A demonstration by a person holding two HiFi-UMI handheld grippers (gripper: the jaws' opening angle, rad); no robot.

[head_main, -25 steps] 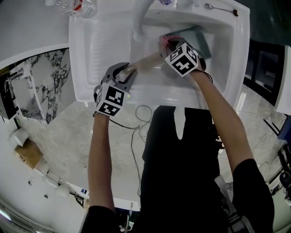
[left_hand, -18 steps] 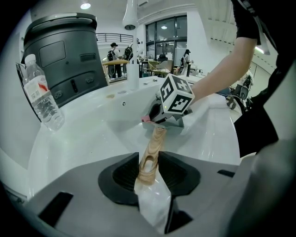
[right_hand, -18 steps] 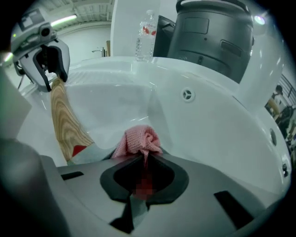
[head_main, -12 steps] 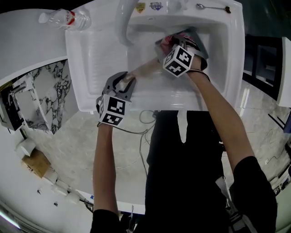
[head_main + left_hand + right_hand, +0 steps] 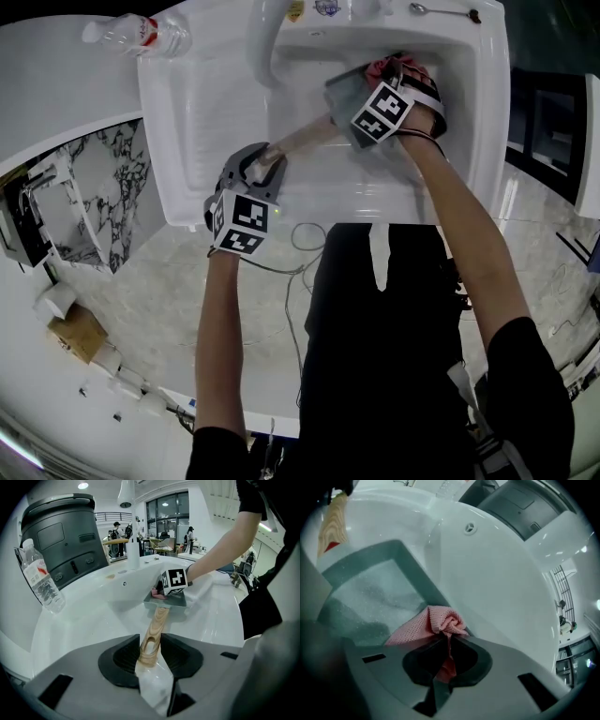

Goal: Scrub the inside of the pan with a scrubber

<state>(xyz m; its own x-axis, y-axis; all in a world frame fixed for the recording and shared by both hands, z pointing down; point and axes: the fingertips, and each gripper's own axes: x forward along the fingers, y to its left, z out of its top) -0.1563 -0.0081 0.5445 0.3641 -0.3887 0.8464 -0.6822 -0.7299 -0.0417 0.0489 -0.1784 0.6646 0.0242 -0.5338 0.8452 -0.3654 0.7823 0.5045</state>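
Shifted toward upper right, my right gripper [image 5: 443, 644] clenches the pink scrubber [image 5: 440, 620] against the pan [image 5: 370, 592]; left gripper [image 5: 151, 651] clamps the handle [image 5: 158, 620], lower left

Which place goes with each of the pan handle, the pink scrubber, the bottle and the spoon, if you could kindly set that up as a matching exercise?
Things:
1. wooden pan handle
2. pink scrubber
3. plastic bottle
4. spoon

Places:
A. on the far rim of the sink
B. clamped between the jaws of the left gripper
C. on the white counter beside the sink
D. pinched in the right gripper, against the pan

Pairs: 1-B, 2-D, 3-C, 4-A
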